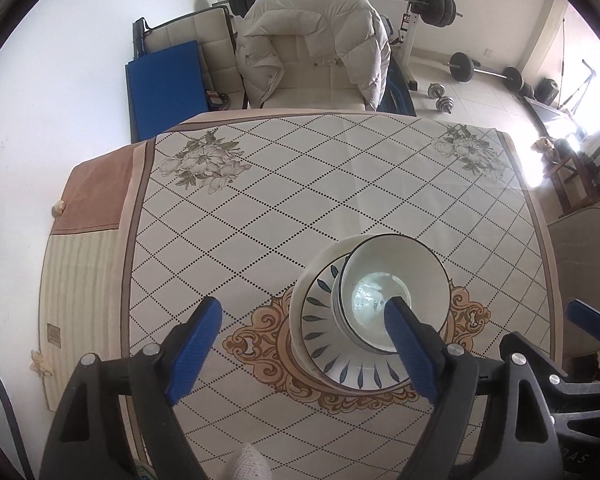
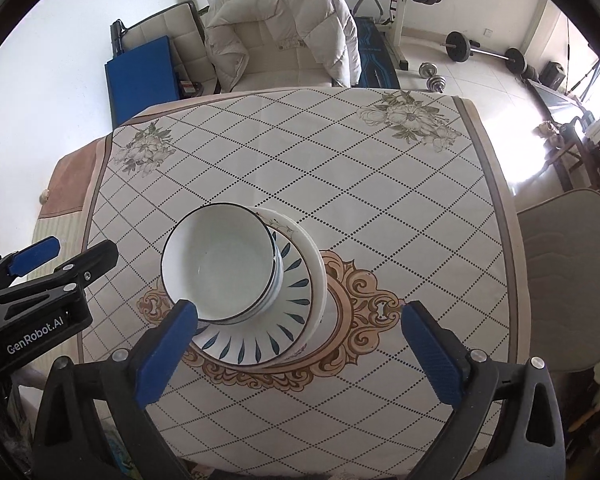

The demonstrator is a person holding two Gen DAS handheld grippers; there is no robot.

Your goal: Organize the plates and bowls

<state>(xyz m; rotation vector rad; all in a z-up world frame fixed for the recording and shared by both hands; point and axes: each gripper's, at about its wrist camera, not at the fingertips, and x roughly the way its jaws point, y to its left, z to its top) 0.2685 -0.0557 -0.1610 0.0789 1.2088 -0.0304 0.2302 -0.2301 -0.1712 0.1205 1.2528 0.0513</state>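
A stack of white bowls [image 1: 392, 280] with dark rims sits on stacked plates; the top plate [image 1: 320, 328] has blue leaf marks. The stack stands on the table's ornate centre motif, and shows in the right wrist view too, bowls [image 2: 220, 264] on plate [image 2: 256, 344]. My left gripper [image 1: 302, 328] is open and empty above the table, its right finger [image 1: 408, 344] in front of the bowls. My right gripper [image 2: 298, 334] is open and empty, held above the near side of the stack. The left gripper also shows at the right wrist view's left edge [image 2: 40, 276].
The table wears a diamond-patterned cloth [image 1: 300, 184] with flower prints. A cream chair with a white jacket [image 1: 320, 52] stands behind it, a grey chair [image 2: 572, 272] to the right. Weights and a barbell rack stand on the floor beyond.
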